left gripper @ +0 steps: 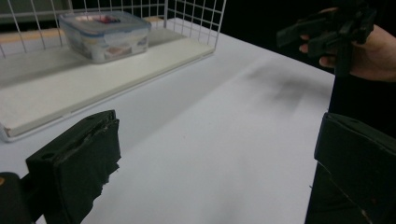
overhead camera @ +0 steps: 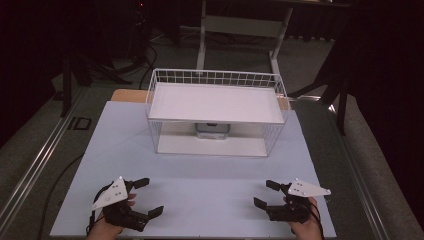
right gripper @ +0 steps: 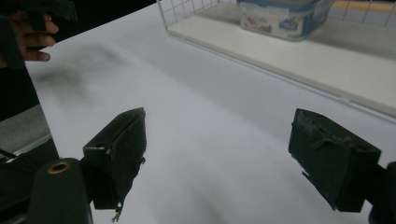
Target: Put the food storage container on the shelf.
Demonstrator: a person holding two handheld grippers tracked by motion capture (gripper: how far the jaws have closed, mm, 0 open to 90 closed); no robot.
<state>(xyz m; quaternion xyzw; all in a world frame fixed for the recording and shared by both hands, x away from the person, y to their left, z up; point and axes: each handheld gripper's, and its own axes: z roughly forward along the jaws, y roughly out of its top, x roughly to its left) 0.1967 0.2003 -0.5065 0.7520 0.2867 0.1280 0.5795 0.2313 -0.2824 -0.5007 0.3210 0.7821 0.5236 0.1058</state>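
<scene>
A clear lidded plastic container (overhead camera: 212, 130) stands on the lower shelf of a white wire rack (overhead camera: 215, 77), under its white upper shelf. In the left gripper view the container (left gripper: 105, 35) sits far left behind the wire mesh; in the right gripper view the container (right gripper: 280, 14) is at the top right. My left gripper (overhead camera: 149, 197) rests near the table's front left, open and holding nothing (left gripper: 217, 154). At the front right my right gripper (overhead camera: 266, 194) is also open and holds nothing (right gripper: 224, 149). Both point inward, toward each other.
The white table board (overhead camera: 200, 175) stretches between the grippers and the rack. Beyond the rack stand a desk frame (overhead camera: 240, 25) and dark stands on a grey floor. The other hand with its right gripper (left gripper: 322, 30) shows far off in the left gripper view.
</scene>
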